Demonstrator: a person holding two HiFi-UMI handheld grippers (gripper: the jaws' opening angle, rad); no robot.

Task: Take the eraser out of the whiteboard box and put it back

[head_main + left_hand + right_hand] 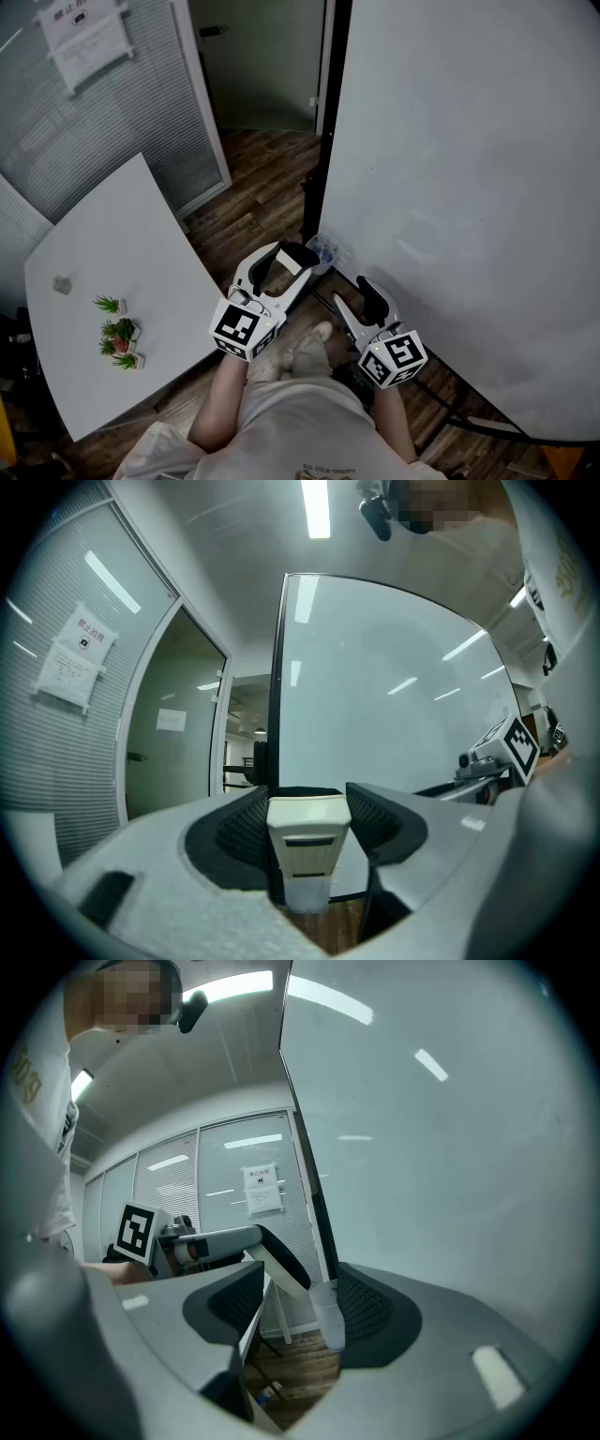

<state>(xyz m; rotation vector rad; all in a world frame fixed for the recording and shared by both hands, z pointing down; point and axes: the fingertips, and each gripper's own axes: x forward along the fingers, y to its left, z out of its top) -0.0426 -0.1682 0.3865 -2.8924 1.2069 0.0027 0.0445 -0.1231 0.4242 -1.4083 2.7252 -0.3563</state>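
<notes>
A cream eraser (289,263) with a dark stripe sits between the jaws of my left gripper (286,257), held level beside the whiteboard's (469,187) left edge. In the left gripper view the eraser (307,841) fills the gap and both pads press on it, so the left gripper (309,803) is shut on it. Just to the right, my right gripper (361,293) stands open and empty. The right gripper view shows only air between the fingers of the right gripper (295,1297), with the left gripper and the eraser (328,1321) beyond. A small clear container (323,250) sits at the board's edge; I cannot tell whether it is the box.
A white table (103,272) with small potted plants (117,336) stands to the left. The whiteboard's black stand legs (450,412) run over the wooden floor below the right gripper. A glass wall with blinds and a doorway lie behind.
</notes>
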